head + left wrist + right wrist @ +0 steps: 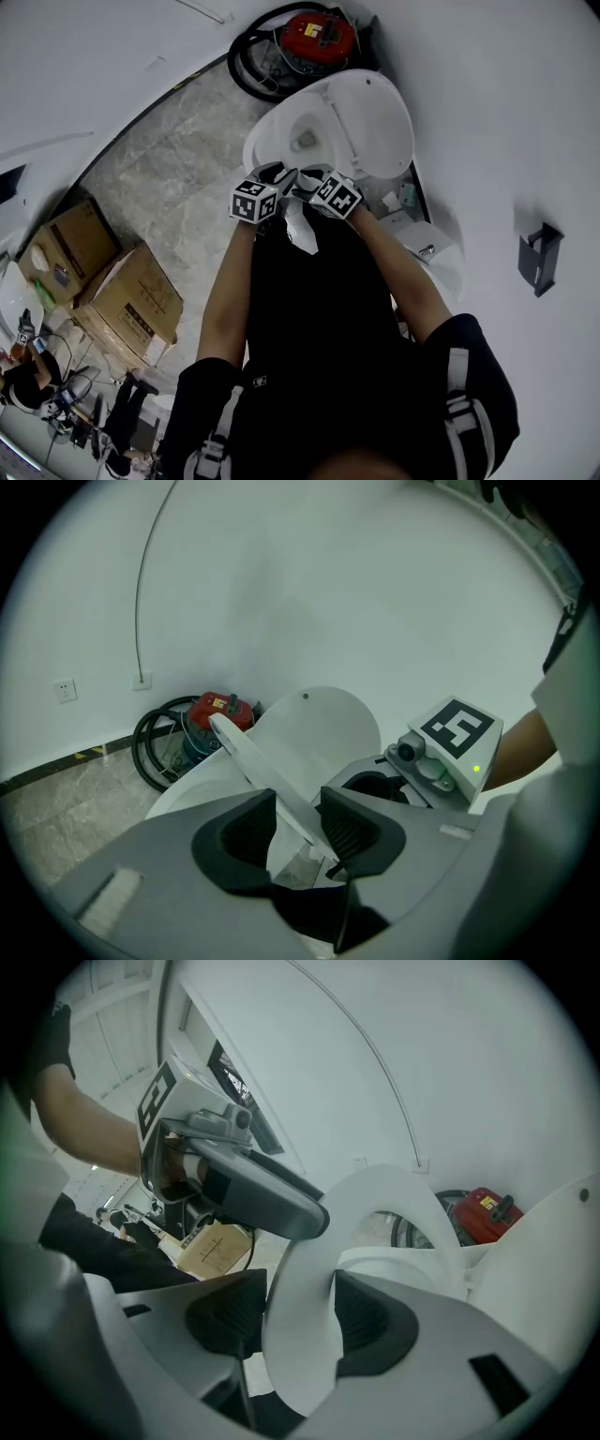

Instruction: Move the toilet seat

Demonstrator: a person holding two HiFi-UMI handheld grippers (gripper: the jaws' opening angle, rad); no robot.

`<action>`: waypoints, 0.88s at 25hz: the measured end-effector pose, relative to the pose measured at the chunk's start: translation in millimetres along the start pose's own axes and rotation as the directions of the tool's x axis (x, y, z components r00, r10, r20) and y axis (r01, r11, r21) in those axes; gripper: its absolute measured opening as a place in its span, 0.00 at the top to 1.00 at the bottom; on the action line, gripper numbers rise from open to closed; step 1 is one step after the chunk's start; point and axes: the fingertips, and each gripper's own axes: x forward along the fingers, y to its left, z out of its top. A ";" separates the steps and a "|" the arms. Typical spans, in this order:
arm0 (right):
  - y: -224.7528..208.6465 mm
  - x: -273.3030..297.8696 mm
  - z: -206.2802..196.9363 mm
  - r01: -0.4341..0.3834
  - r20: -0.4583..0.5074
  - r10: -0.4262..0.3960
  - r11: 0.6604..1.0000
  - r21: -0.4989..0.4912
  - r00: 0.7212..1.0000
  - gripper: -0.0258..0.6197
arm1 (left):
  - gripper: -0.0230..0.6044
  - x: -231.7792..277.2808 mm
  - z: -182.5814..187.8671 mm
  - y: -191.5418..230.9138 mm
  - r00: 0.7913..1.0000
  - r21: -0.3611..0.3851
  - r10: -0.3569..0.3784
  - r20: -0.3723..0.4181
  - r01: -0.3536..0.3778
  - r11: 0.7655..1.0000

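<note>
Toilet (261, 141) against the white wall, lid (375, 122) raised. Toilet seat (305, 1269) lifted off the bowl rim, tilted, front edge up. Left gripper (298, 822) clamped on the seat's front edge; right gripper (298, 1321) clamped on it just beside. Red vacuum cleaner (319, 36) behind the toilet.

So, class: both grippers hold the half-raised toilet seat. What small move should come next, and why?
Probably swing the toilet seat a little further up and back, toward the upright lid. The left gripper and right gripper each clamp its front edge, and it stands tilted, clear of the bowl but short of the lid.
</note>
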 end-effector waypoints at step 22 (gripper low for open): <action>-29.6 -62.4 -3.6 0.091 0.013 -0.092 0.995 0.046 0.996 0.63 | 0.72 29.8 47.8 -50.4 0.999 0.046 -0.046 0.030 0.044 0.998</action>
